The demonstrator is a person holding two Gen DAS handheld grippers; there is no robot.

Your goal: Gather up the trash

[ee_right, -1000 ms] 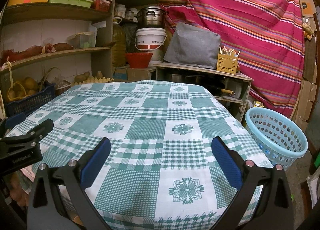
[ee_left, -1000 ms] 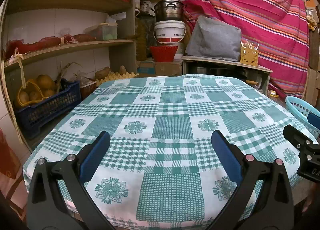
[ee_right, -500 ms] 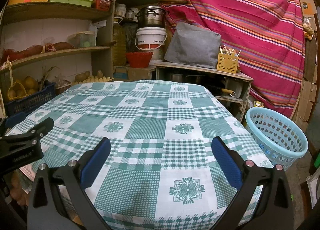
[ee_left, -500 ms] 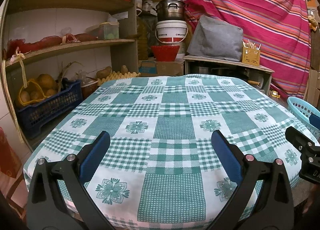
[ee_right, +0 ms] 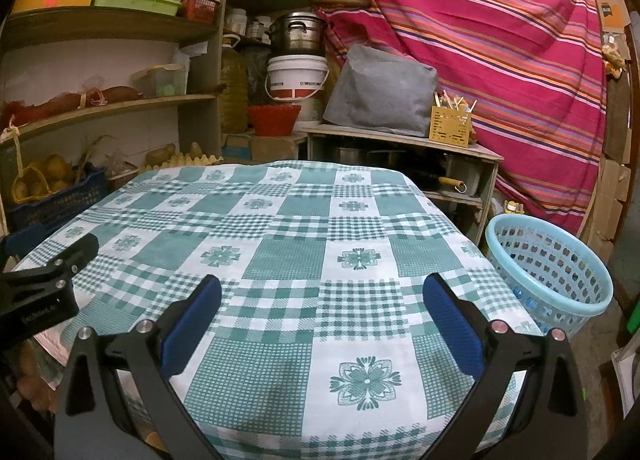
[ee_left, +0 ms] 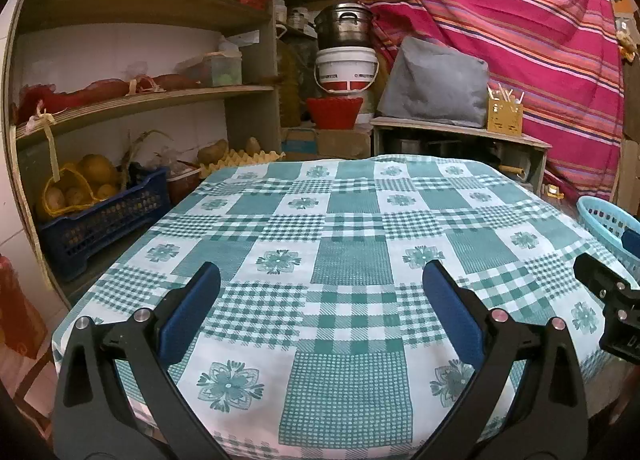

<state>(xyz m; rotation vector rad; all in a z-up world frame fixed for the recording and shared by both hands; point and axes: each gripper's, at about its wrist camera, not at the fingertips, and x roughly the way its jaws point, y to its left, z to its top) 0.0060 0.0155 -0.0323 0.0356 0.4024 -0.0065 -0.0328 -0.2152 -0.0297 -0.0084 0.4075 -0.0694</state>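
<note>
A table under a green and white checked cloth (ee_left: 352, 260) fills both views; it also shows in the right wrist view (ee_right: 288, 252). I see no trash on it. My left gripper (ee_left: 320, 280) is open and empty above the near edge of the table. My right gripper (ee_right: 320, 292) is open and empty, to the right of the left one. A light blue plastic basket (ee_right: 552, 260) stands on the floor right of the table; its rim shows in the left wrist view (ee_left: 604, 216). Part of each gripper shows in the other's view.
Wooden shelves (ee_left: 140, 100) with produce and a blue crate (ee_left: 100, 216) stand left of the table. Behind it are a low cabinet (ee_right: 400, 144), a white bucket (ee_right: 298, 78), a red bowl (ee_right: 274, 120) and a striped red curtain (ee_right: 480, 40).
Both views have drifted slightly; the grippers rose or tilted a little. Both stay open and empty.
</note>
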